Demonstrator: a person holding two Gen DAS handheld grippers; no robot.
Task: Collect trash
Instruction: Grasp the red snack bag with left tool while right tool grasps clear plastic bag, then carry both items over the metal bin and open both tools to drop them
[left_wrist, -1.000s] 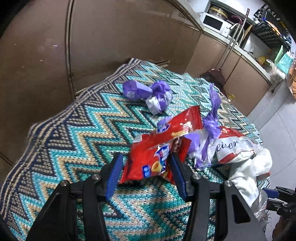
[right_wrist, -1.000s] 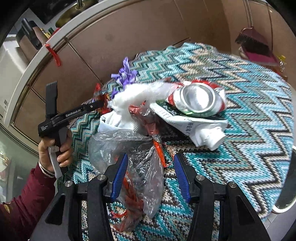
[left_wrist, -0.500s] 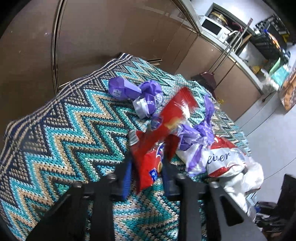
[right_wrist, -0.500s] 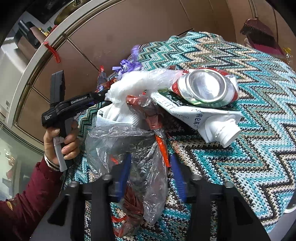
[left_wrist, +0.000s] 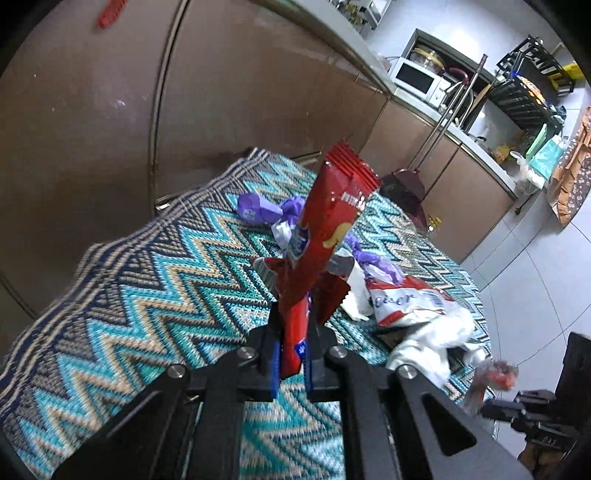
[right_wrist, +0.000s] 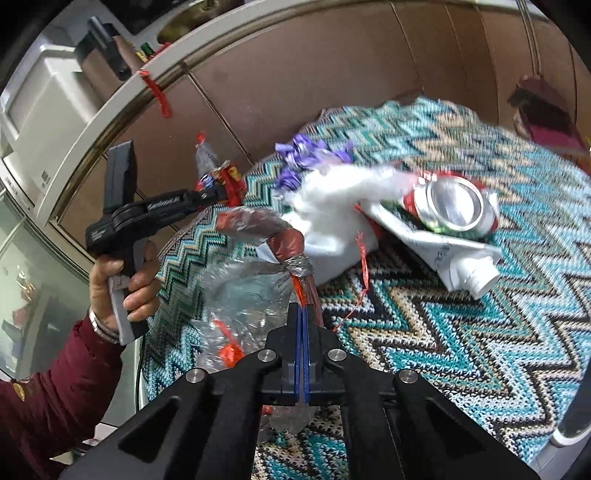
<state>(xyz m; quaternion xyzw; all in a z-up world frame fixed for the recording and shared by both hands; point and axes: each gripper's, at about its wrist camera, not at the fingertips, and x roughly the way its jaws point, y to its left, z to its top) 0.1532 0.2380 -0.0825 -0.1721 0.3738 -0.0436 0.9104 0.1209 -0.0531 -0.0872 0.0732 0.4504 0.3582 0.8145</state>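
My left gripper is shut on a red snack wrapper and holds it upright above the zigzag cloth. In the right wrist view the left gripper shows at the left with the wrapper. My right gripper is shut on a clear plastic bag with red strings, lifted off the cloth. Purple wrappers, a white crumpled bag, a crushed can and a flattened carton lie on the cloth.
Brown cabinet doors stand right behind the cloth-covered table. A dustpan and broom lean at the far end. A microwave sits on the counter. The person's hand holds the left gripper's handle.
Both grippers have closed: the left on the red wrapper, the right on the clear plastic bag. Both have lifted their items off the cloth.
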